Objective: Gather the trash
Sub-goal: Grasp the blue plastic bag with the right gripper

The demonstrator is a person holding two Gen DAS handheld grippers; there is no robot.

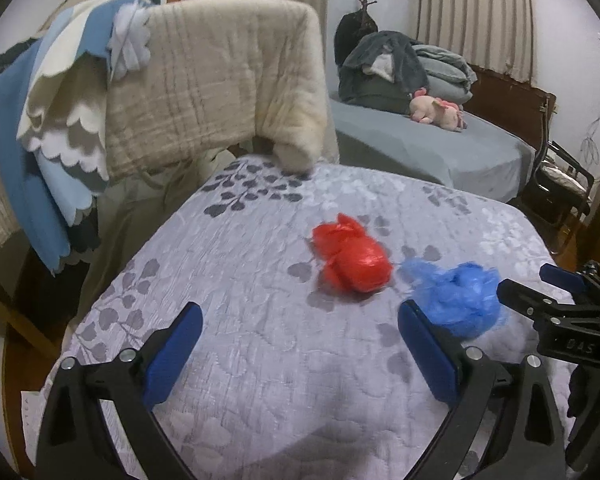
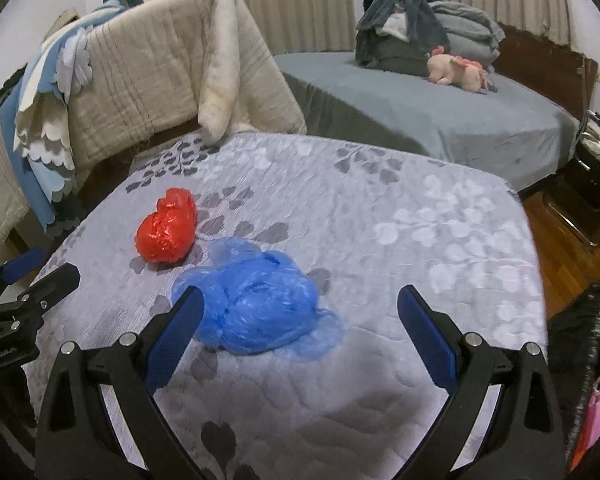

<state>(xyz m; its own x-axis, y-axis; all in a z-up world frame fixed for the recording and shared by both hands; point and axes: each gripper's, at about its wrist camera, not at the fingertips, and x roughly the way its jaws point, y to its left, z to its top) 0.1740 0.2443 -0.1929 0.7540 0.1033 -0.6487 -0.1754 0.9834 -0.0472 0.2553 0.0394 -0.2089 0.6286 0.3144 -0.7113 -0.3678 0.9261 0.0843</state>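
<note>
the red bag (image 1: 352,258) and the blue bag (image 1: 456,300) lie close together on the quilt (image 1: 260,360), the red one farther off. the left gripper (image 1: 300,344) hangs spread wide with nothing in it, the red bag ahead of its gap and the blue bag just past its right finger. the right gripper (image 2: 300,332) is also wide apart and holds nothing; the blue bag (image 2: 256,308) sits low in its gap, against the left finger, with the red bag (image 2: 166,230) beyond to the left.

only the right view shows a black bag (image 2: 588,328) at the quilt's right edge and the wood floor (image 2: 560,240). each view catches the other gripper at its margin.

both bags are thin, crinkled plastic, balled up; the red is tight and glossy, the blue looser and spread. the quilt is stitched grey with a leaf print.
</note>
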